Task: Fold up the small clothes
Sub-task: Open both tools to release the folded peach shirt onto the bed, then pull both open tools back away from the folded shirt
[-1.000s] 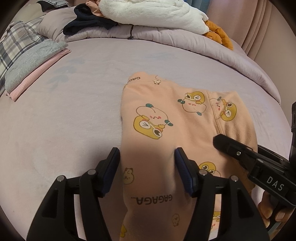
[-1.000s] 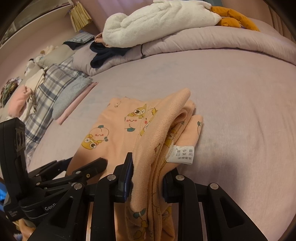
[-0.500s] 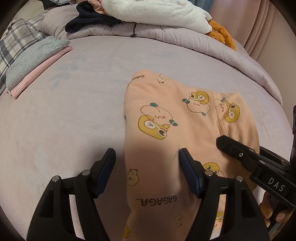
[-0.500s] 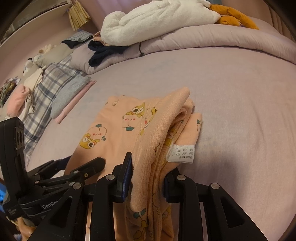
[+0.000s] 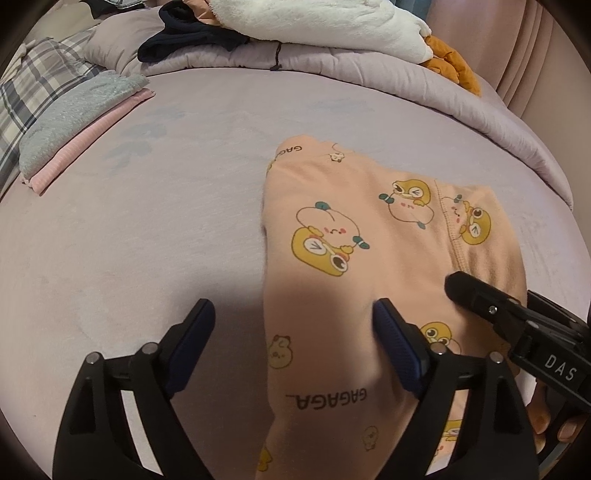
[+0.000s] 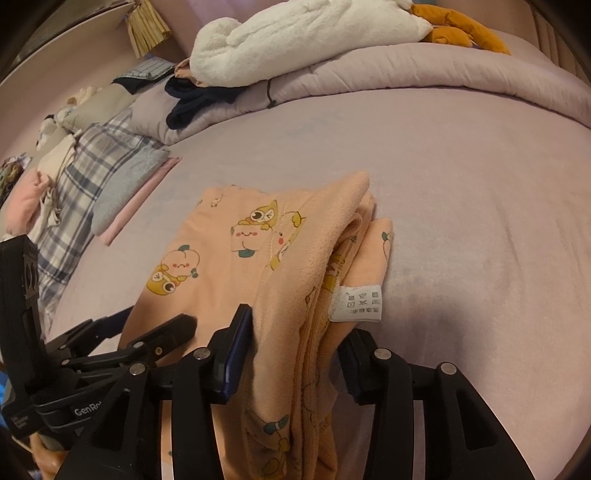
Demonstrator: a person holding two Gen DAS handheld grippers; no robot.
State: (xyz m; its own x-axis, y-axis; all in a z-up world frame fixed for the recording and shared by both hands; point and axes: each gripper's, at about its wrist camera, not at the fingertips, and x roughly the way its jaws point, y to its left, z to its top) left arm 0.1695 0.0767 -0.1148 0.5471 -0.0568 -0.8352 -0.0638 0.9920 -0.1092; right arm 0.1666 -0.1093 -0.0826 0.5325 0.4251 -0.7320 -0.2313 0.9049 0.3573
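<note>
A peach child's garment (image 5: 354, 258) with yellow cartoon prints lies folded on the lilac bed sheet (image 5: 147, 229). It also shows in the right wrist view (image 6: 258, 258), with a white care label (image 6: 356, 302) hanging at its right edge. My left gripper (image 5: 293, 332) is open, its jaws wide apart over the garment's near left edge, holding nothing. My right gripper (image 6: 295, 336) is shut on the garment's stacked right edge. The right gripper also appears in the left wrist view (image 5: 517, 325).
A folded grey and pink stack (image 5: 74, 122) lies at the left, beside plaid cloth (image 5: 33, 85). A rolled lilac duvet (image 5: 332, 74) runs along the back with a white fleece (image 5: 314, 18), dark clothing (image 5: 184, 33) and an orange item (image 5: 450, 62) on it.
My left gripper has opened wide and let go of the garment's left edge. My right gripper still holds the right edge. The garment has stayed in place.
</note>
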